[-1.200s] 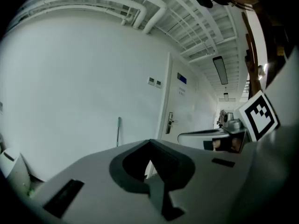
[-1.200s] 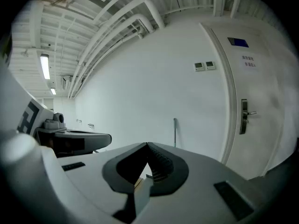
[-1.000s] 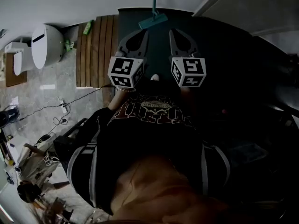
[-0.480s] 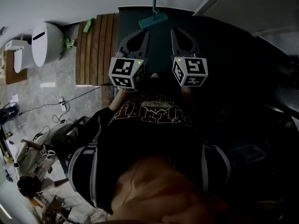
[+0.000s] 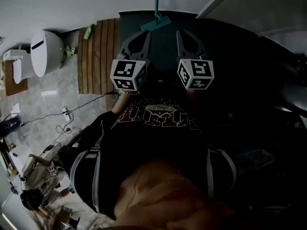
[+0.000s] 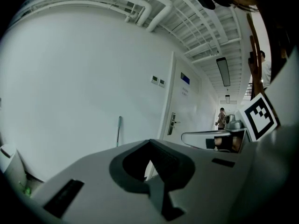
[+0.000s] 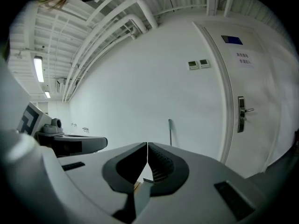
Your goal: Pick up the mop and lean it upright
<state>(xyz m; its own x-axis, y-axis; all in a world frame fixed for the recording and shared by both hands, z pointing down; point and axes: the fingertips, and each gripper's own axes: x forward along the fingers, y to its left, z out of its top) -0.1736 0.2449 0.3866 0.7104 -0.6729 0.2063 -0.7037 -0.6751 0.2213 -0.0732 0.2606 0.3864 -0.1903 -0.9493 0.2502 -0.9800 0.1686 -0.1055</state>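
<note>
Head view down, others level; shared mop [image 5: 156, 23]

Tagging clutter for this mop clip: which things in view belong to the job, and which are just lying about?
Job:
mop, leaning upright at the wall
left tool, shut, empty
right tool, shut, empty

Lying about:
wooden slat mat
green bottle
white rounded unit
floor cable

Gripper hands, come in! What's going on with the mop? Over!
Left gripper shut, empty. Right gripper shut, empty. Mop upright against the wall, ahead of both. Nothing seen in between.
</note>
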